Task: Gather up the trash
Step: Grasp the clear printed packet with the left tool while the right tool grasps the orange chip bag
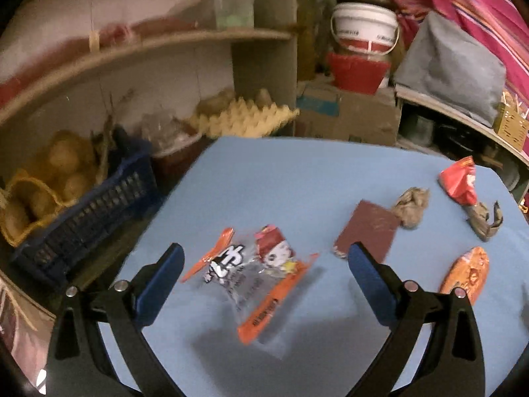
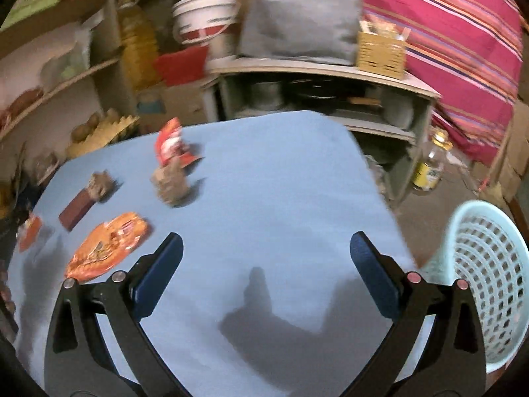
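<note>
Trash lies scattered on a blue table (image 1: 297, 172). In the left wrist view, a clear and orange snack wrapper (image 1: 254, 274) lies between and just beyond the fingers of my left gripper (image 1: 264, 258), which is open and holds nothing. Further right are a maroon card (image 1: 367, 231), a crumpled brown paper wad (image 1: 411, 206), a red wrapper (image 1: 459, 183), a twisted brown paper (image 1: 484, 220) and an orange packet (image 1: 467, 273). In the right wrist view, my right gripper (image 2: 264, 248) stands open over bare blue table (image 2: 281, 172). The orange packet (image 2: 107, 246) lies left of it. A pale blue mesh basket (image 2: 489, 271) stands at the right.
Left of the table stand a dark blue crate (image 1: 96, 211) with potatoes and an egg tray (image 1: 244, 119). Shelves, a white bucket (image 1: 363, 26), a red tub and boxes crowd the back. A low cabinet (image 2: 324, 99) and a bottle (image 2: 429, 165) stand beyond the table's right edge.
</note>
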{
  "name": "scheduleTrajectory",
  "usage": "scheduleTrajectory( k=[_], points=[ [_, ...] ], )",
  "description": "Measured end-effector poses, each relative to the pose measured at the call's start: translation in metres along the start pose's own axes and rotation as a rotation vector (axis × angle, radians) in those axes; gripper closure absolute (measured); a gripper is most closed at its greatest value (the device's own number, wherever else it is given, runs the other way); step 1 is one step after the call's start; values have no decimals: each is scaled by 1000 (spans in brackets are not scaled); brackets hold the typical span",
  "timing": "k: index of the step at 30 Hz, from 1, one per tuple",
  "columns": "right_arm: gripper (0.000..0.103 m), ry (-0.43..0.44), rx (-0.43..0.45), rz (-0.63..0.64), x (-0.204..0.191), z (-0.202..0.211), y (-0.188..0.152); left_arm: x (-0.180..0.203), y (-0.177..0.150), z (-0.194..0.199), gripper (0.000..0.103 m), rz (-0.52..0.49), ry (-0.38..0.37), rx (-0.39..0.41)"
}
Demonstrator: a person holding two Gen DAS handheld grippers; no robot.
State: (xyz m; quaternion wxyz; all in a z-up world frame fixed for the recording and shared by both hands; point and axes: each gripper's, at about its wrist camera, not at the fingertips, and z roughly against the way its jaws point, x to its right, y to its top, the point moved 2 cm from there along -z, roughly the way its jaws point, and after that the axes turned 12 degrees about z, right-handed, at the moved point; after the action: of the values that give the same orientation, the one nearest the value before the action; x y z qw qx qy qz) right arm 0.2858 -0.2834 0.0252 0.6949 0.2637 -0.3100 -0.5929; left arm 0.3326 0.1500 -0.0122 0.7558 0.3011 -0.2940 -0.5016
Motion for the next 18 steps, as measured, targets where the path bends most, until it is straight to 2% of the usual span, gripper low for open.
scheduleTrajectory(
  k=[4,5,7,9,11,15,17,18],
  points=[
    [5,17,2,65,-37,-9,6,-1,0,-16,10,-17,-21,-30],
    [5,25,1,69,-42,-11,7,2,-1,-19,14,-29,-31,-40],
    [5,48,-5,74,-55,-17,9,8,-6,-28,31,-63,-39,-80],
    [5,59,-11,81,-65,-22,11,11,-10,-35,39,-79,-38,-111],
    [5,70,-14,87,-74,-25,12,10,-13,-38,52,-90,-34,-122],
    [5,96,-14,97,-94,-29,17,5,-14,-37,56,-77,-72,-138],
    [5,106,-19,113,-105,-33,19,1,-13,-35,70,-66,-79,-141],
    [5,107,-28,130,-114,-37,20,-2,-12,-33,70,-58,-86,-148]
  ],
)
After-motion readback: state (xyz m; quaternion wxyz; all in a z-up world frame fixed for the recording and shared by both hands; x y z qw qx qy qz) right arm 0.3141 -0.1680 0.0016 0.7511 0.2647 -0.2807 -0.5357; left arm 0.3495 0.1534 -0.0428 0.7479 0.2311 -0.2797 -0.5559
